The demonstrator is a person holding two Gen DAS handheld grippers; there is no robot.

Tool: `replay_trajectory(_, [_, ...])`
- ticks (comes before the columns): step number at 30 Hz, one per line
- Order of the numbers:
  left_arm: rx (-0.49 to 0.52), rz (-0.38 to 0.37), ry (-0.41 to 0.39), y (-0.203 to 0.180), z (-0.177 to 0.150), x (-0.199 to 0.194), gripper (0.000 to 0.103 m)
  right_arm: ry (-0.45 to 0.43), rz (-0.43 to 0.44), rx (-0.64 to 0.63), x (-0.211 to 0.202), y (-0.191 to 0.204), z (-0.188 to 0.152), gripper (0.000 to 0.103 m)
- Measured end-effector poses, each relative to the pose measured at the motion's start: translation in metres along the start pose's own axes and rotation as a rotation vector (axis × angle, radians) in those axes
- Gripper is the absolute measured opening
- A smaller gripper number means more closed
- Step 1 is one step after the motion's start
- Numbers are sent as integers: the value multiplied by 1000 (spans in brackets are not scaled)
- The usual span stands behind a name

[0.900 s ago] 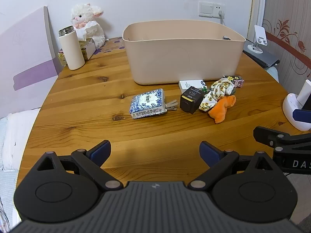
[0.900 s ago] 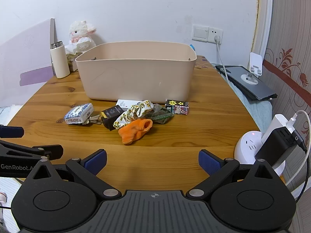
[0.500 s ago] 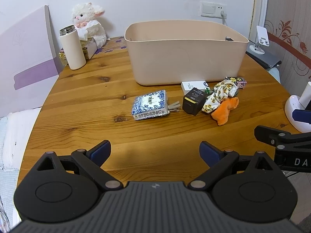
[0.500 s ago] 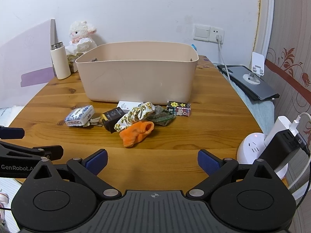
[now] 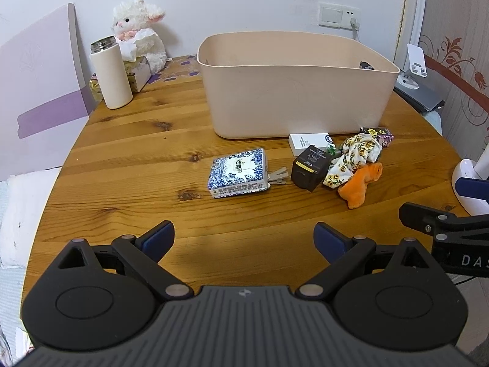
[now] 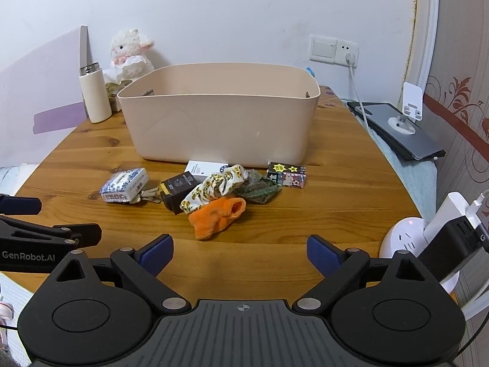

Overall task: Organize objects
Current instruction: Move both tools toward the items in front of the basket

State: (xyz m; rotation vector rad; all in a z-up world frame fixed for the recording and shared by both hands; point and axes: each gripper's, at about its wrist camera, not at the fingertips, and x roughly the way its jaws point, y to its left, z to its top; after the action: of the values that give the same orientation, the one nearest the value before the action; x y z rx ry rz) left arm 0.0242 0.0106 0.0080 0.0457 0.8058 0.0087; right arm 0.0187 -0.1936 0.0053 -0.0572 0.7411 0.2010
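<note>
Barely started: both grippers, left (image 5: 243, 238) and right (image 6: 240, 250), wide open, empty. Small items (image 6: 214, 192) loose mid-table (image 5: 137, 153), beside bin (image 5: 293, 91).

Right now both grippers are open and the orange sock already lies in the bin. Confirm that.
Not quite. Both the left gripper and right gripper are open, but the orange sock lies on the table, in front of the bin. The right wrist view shows it.

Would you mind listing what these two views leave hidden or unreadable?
- Beige bin floor: hidden by its front wall in both wrist views.
- Keys: mostly tucked behind the blue-and-white box.
- Black box label: too small to read.
- Green cloth: partly under the floral cloth.
</note>
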Motion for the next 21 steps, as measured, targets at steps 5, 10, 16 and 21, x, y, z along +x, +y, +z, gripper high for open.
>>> replay_trajectory(5, [6,-5,14,-1,1,7,98,8,3,0,5,0,2,95])
replay_trajectory(10, [3,-7,18,-2,4,11,98,12,4,-5,7,-1,4,95])
replay_trajectory(16, [9,-3,19,-2,9,18,98,17,11,8,14,-5,7,94])
replay_trajectory(21, [12,0,13,0,15,26,98,33,25,22,26,-7,7,93])
